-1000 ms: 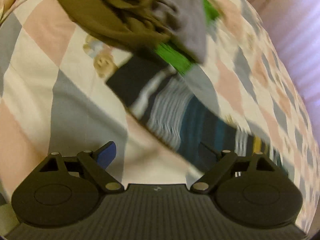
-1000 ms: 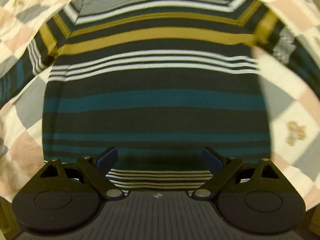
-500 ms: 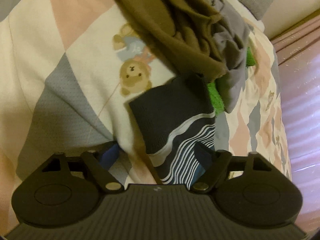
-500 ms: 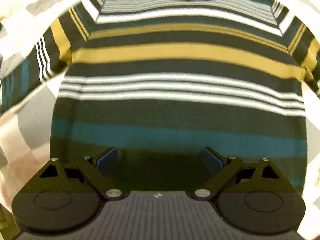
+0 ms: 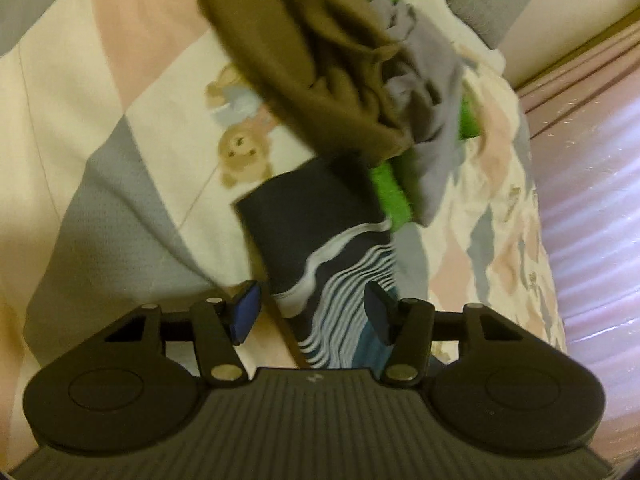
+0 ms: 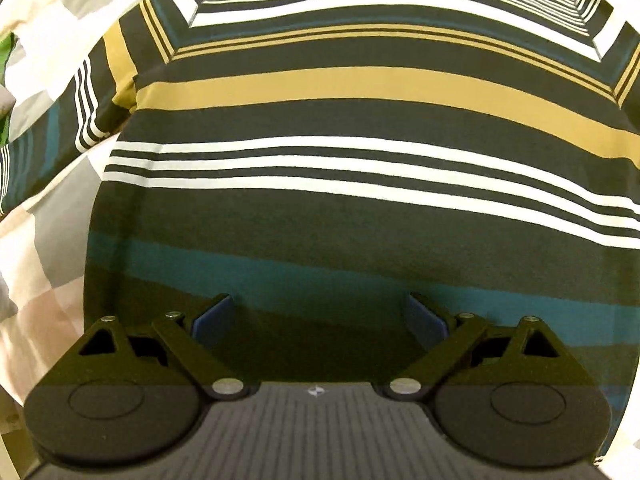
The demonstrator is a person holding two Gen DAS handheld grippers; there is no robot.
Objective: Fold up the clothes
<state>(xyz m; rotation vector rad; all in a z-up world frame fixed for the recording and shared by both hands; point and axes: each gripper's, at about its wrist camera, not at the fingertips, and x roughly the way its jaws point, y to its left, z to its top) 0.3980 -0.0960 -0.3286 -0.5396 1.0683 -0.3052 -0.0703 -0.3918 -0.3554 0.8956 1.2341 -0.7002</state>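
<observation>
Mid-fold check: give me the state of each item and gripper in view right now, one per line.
striped sweater: spread flat on the bedspread, unfolded.
sleeve cuff: lies between the left gripper's jaws, not yet pinched.
left gripper: closing.
right gripper: open, over the sweater's lower body.
clothes pile: crumpled, unfolded.

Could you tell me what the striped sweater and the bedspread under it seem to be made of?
The striped sweater looks like a fine knit, perhaps cotton or a blend: matte, with woven-in bands and a soft drape at the sleeve. The bedspread looks like printed woven cotton, matte, with a fine grainy weave in the grey patches; fibre cannot be confirmed.
</observation>
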